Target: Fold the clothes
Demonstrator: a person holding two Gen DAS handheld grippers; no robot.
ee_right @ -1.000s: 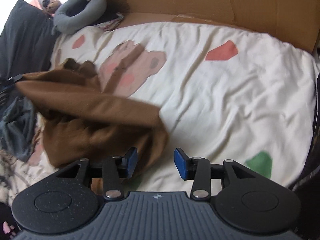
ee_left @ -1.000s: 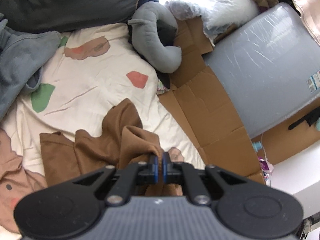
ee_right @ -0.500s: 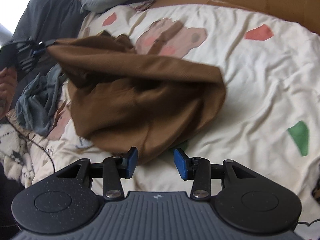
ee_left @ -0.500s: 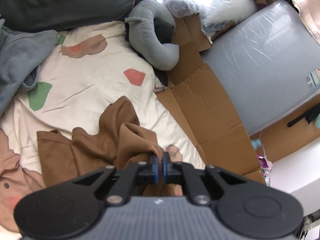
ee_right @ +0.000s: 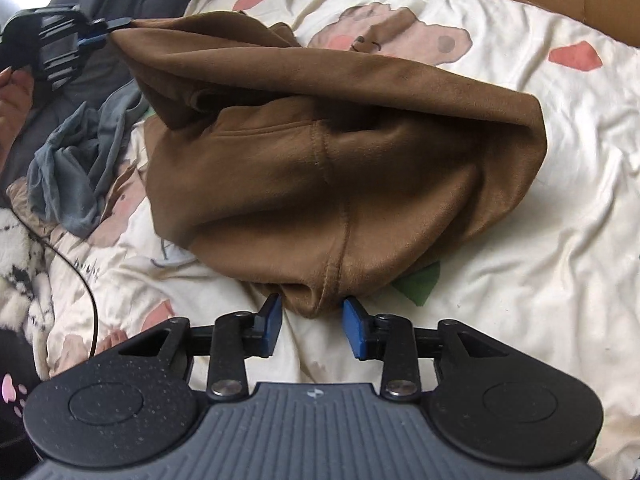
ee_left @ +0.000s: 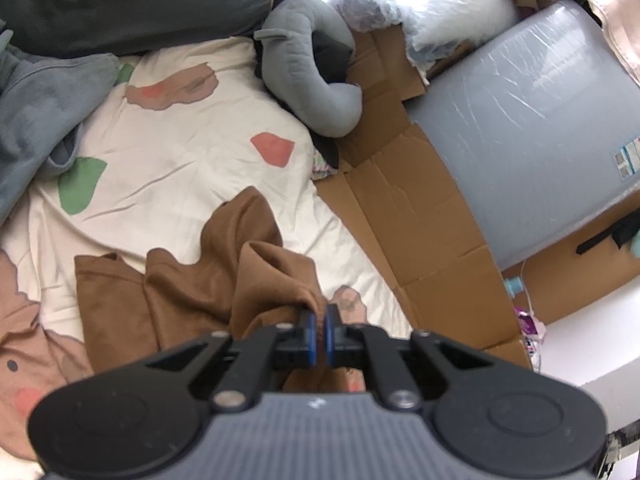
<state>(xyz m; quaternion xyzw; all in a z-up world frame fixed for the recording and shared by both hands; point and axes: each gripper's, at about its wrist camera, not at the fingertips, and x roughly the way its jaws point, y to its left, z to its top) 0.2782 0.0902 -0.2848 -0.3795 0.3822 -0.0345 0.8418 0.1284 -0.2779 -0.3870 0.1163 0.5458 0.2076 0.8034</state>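
A brown garment (ee_right: 340, 168) lies bunched on the patterned white bedsheet (ee_right: 560, 220). My left gripper (ee_left: 319, 330) is shut on one raised corner of the brown garment (ee_left: 256, 276); in the right wrist view that left gripper (ee_right: 100, 32) shows at the upper left, holding the cloth's edge taut. My right gripper (ee_right: 312, 320) stands open low over the sheet, its blue pads (ee_right: 352, 320) on either side of the garment's near seamed edge, with cloth just between the jaws.
A grey-blue garment (ee_right: 76, 168) and a black cable (ee_right: 84, 276) lie left of the brown one. A grey neck pillow (ee_left: 316, 80), flattened cardboard (ee_left: 408, 208), a grey wrapped mattress (ee_left: 528, 128), dark bedding (ee_left: 120, 0) and a grey-blue garment (ee_left: 36, 116) surround the sheet.
My right gripper has moved up to the brown garment's near edge, which now sits between its open pads. The left gripper keeps its hold, barely shifted.
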